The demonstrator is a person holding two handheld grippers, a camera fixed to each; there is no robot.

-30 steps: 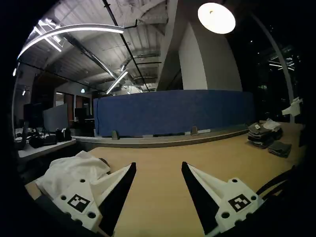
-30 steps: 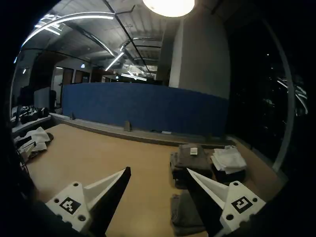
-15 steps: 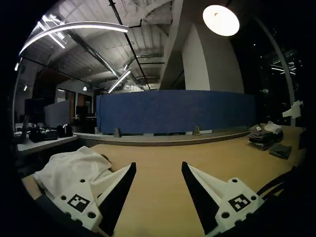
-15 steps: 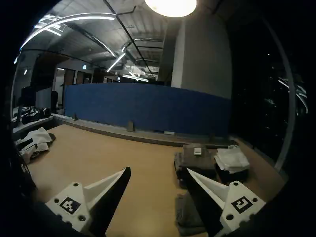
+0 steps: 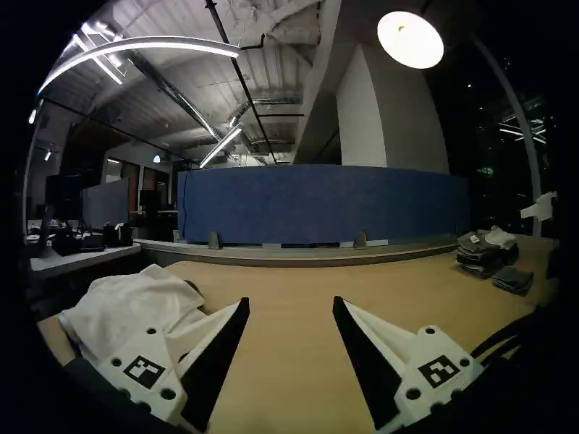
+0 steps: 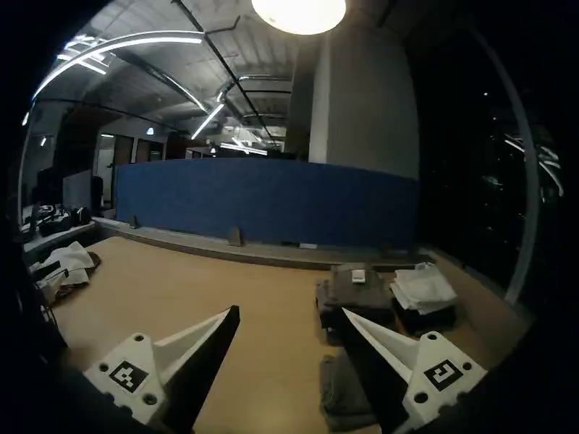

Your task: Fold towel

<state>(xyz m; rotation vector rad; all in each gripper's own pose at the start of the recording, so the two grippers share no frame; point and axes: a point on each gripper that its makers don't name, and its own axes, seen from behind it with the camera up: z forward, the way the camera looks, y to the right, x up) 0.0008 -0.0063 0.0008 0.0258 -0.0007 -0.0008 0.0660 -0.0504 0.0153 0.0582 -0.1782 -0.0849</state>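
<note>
I'm holding L gripper [image 5: 290, 299] & R gripper [image 6: 290, 309] w/ fingers spread; crumpled white cloth towel [image 5: 137, 307] lying at L's 8 o'clock.

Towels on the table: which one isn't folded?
The white towel at the left end: it lies in a crumpled heap. The grey towels and the other white one at the right end are neatly folded.

The right gripper [image 6: 289, 311] hangs over the bench [image 6: 203, 289], fingers spread, with folded grey towels [image 6: 358, 295] just beyond its right finger.
</note>
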